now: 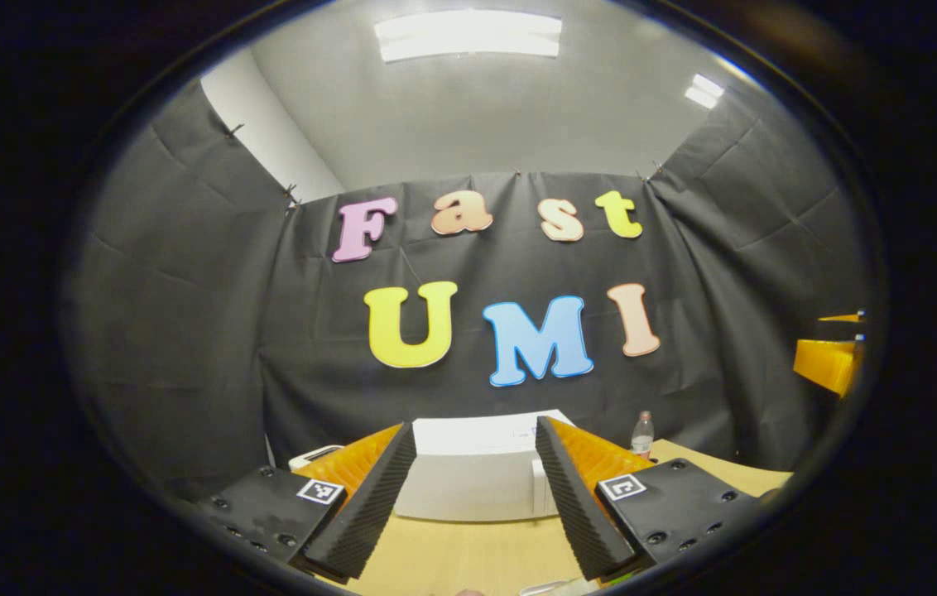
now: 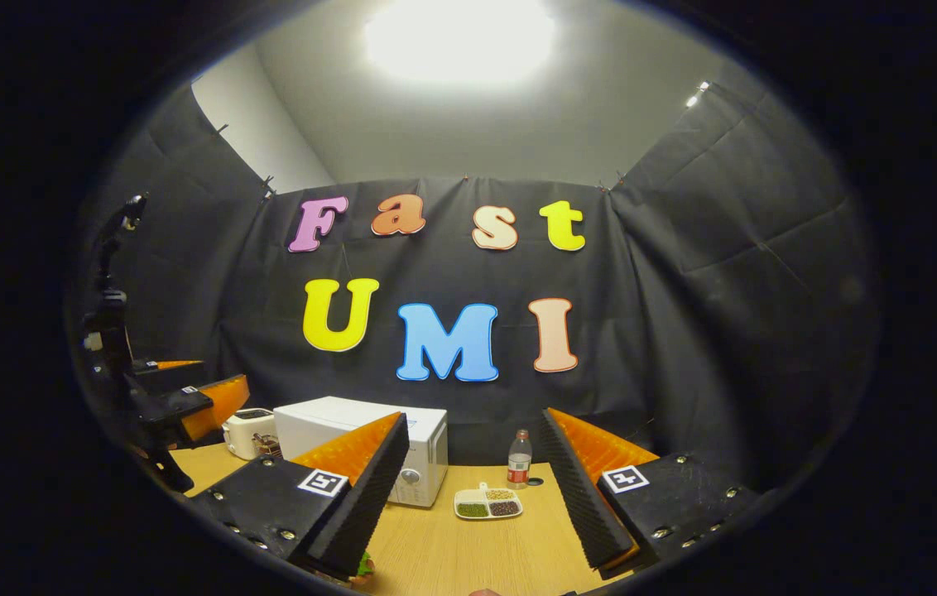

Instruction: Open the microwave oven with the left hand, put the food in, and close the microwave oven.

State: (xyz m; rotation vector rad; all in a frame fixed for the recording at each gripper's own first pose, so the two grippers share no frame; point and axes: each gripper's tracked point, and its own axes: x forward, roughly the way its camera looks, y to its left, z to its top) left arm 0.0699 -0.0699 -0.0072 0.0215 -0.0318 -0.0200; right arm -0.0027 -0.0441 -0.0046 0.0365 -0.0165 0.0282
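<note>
1. Nothing of the task looked done: the microwave (image 2: pixel 365 451) stood at the back of the table (image 2: pixel 468 555) with its door shut, and opening, loading and closing all remained.
2. The left gripper (image 1: pixel 475 497) was spread wide and empty, held well short of the microwave and aimed at its front.
3. The right gripper (image 2: pixel 473 497) was also wide and held nothing.
4. The food, a small divided tray (image 2: pixel 487 503), lay on the table just right of the microwave, untouched.
5. A bottle (image 2: pixel 520 459) stood just behind the tray, close enough to be knocked during the pickup, I judged.
6. A toaster (image 2: pixel 247 432) sat left of the microwave; whether it would obstruct the door's swing I couldn't tell.
</note>
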